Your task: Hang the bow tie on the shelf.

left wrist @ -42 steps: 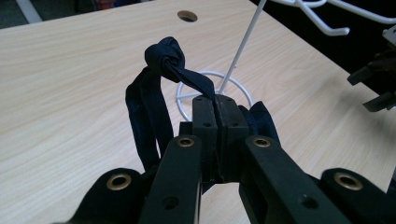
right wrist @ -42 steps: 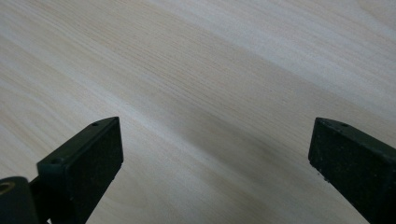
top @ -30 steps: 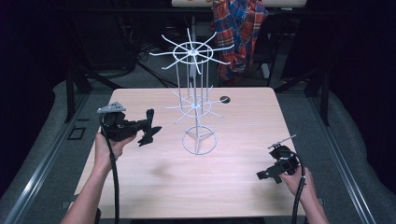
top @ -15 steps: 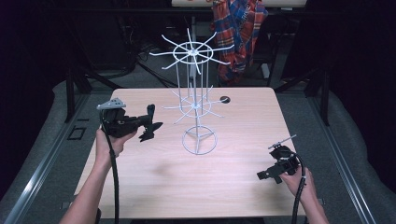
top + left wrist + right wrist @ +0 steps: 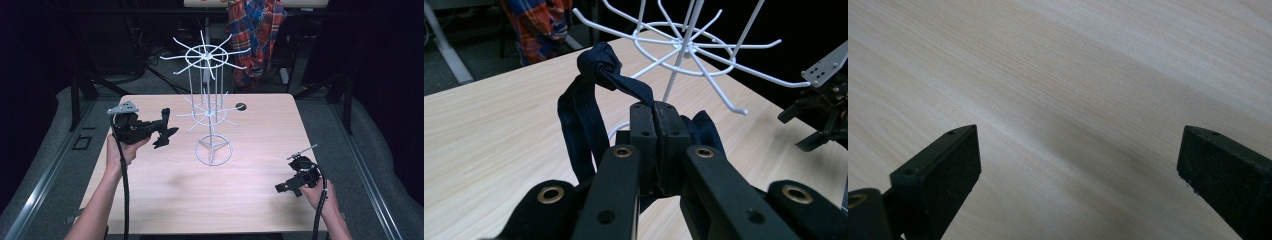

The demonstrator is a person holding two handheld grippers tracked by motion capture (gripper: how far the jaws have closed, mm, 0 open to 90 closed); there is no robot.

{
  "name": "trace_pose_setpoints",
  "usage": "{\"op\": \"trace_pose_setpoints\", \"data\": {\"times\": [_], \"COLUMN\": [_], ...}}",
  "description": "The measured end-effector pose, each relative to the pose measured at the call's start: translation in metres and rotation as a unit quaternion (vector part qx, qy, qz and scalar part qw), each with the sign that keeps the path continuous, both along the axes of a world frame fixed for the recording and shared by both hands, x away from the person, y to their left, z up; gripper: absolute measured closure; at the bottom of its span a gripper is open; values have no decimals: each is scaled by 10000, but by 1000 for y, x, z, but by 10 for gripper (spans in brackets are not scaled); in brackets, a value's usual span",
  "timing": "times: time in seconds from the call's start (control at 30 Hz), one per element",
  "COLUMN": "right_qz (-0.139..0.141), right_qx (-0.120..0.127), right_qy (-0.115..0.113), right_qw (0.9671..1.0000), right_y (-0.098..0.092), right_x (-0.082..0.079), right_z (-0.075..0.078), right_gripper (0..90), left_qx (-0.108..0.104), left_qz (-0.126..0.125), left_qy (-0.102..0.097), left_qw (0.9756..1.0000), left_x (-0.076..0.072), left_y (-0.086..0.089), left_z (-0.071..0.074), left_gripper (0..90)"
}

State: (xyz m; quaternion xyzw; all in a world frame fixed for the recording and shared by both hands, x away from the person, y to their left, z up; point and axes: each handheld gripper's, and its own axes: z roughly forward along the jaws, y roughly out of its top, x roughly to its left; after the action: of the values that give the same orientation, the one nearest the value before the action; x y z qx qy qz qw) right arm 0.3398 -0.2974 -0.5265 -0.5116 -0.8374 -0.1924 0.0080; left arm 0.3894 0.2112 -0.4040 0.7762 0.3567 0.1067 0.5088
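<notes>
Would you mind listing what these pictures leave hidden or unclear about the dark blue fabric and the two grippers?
- Dark blue knotted fabric: in the left gripper view its lower end is hidden behind the left gripper, whose fingers are shut on it.
- The same fabric in the high view: too small and dark against the gripper to make out.
- Small dark spot on the table, high view: too small to identify.
- Right gripper: its fingers are cut off by the bottom edge of its view.

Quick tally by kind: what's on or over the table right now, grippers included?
Grippers: 2, the left gripper shut on a knotted dark blue fabric loop, the right gripper open over the table
White wire racks: 1, the rack
Fabric loops: 1
Small dark round things near the far edge: 1, the round thing, too small to identify
Total: 5
</notes>
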Motion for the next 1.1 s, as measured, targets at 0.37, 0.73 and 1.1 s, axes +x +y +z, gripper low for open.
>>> {"op": "trace_pose_setpoints", "data": {"times": [0.37,0.73,1.1], "right_qz": [-93,-95,-102], "right_qx": [-74,-81,-41], "right_qy": [-69,-61,-49], "right_qw": [9999,9999,9999], "right_y": [0,0,0], "right_x": [-1,-1,-1], "right_z": [-1,-1,-1], "right_gripper": [36,36,36], "left_qx": [129,224,317], "left_qz": [-115,-300,-387], "left_qy": [-78,-70,5], "left_qw": [9998,9993,9987], "left_x": [6,11,14], "left_y": [-13,-26,-33], "left_z": [-2,-6,-13], "left_gripper": [881,880,880]}}
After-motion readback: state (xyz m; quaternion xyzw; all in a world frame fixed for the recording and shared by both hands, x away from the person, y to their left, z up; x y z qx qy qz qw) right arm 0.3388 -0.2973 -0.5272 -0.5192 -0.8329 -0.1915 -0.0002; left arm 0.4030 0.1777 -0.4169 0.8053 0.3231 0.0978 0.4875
